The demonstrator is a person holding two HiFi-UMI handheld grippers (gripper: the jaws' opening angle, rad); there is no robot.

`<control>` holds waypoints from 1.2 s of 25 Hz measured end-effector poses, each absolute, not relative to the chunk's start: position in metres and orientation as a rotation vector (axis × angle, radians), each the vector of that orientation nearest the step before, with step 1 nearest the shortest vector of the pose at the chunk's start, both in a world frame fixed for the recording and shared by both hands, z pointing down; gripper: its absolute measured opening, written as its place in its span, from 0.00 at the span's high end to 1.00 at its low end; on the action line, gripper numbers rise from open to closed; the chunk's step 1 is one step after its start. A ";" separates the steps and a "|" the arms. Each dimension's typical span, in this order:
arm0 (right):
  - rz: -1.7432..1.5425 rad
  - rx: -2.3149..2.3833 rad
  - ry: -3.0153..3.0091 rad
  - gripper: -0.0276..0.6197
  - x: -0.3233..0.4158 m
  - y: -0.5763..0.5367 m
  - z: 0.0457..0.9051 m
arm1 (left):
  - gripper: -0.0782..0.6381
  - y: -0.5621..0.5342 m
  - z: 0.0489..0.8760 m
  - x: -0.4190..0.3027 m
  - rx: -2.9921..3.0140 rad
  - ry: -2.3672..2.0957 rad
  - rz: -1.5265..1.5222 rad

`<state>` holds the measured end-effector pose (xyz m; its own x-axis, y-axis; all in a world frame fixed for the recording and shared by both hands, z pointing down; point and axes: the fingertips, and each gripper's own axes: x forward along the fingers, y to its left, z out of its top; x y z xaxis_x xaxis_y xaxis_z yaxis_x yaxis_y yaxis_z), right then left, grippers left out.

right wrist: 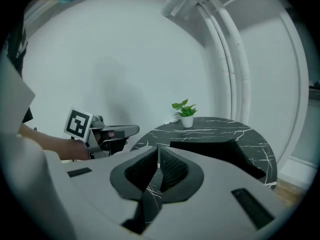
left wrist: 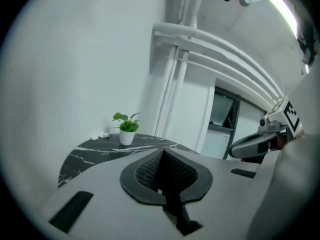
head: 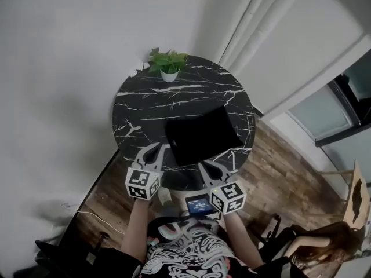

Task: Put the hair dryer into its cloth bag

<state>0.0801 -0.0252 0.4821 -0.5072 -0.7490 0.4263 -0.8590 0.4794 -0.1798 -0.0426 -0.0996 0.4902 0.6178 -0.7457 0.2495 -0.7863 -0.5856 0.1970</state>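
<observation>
Black cloth bag (head: 203, 135) laid flat on marble table (head: 136, 106), toward near edge; hair dryer seen in no view. Left hand-held gripper (head: 154, 150) and right hand-held gripper (head: 205, 167) both closed, empty, near bag. Hair dryer to be located first; bag mouth then best held open by 1 gripper.

A plain room, likely a home corner: a round marble table (head: 139, 100) with a small potted plant (head: 168, 63), wood floor (head: 278, 172), white walls (head: 64, 57), pipes (head: 258, 16) beside a glazed door (head: 319, 112).
</observation>
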 end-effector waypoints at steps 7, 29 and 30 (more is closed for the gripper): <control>0.331 1.512 -2.435 0.92 0.109 0.011 0.441 | 0.87 -0.036 0.442 -0.016 2.632 -1.405 0.332; 0.130 1.572 -2.378 0.93 0.157 0.090 0.420 | 0.87 0.055 0.417 0.006 2.639 -1.573 0.323; 0.136 1.576 -2.377 0.93 0.159 0.092 0.422 | 0.87 0.056 0.420 0.006 2.632 -1.571 0.322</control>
<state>0.1587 0.0918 0.4221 -0.3624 -0.8868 0.2866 -0.9137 0.3988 0.0785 0.0065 0.0561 0.4204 0.4589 -0.8635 0.2091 -0.8761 -0.4790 -0.0554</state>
